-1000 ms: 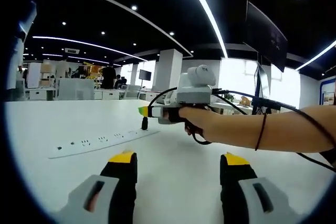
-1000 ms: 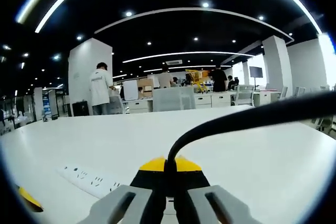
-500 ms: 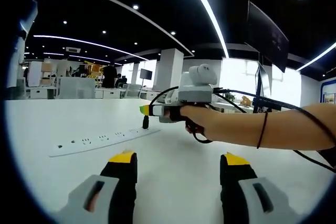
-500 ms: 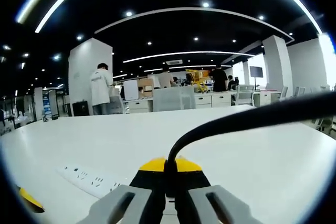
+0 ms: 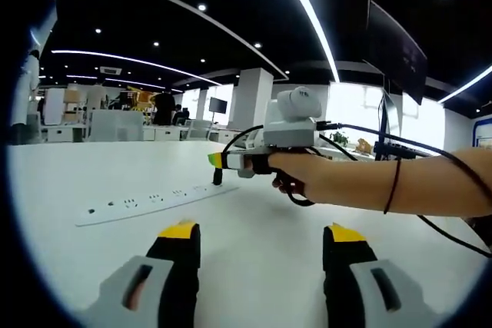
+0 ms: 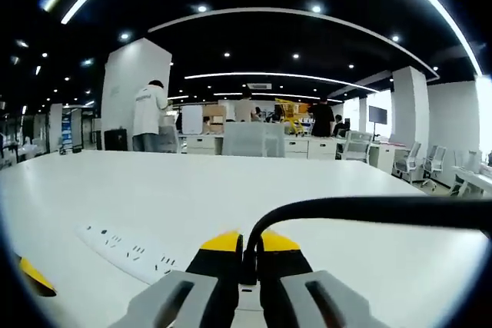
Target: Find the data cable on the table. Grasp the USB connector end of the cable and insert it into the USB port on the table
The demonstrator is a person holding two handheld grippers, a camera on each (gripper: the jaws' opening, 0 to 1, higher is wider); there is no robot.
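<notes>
Your right claw (image 6: 247, 245) is clenched on the data cable (image 6: 361, 207) at the power strip's (image 6: 131, 250) end. Your left claw (image 5: 261, 232) stands released above the counter (image 5: 77, 174).

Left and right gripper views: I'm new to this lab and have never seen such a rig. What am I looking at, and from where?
No robot here: a person holds a two-jaw gripper in each hand, and a fisheye camera rides on each. The left gripper view looks along the left gripper, whose yellow-tipped jaws stand apart, holding nothing. Ahead of it, the person's hand holds the right gripper. The right gripper view looks along that gripper's own jaws, closed on a black cable. On the white table lies a long white power strip. The cable's end hangs down by one end of the strip; whether it touches, I cannot tell.
</notes>
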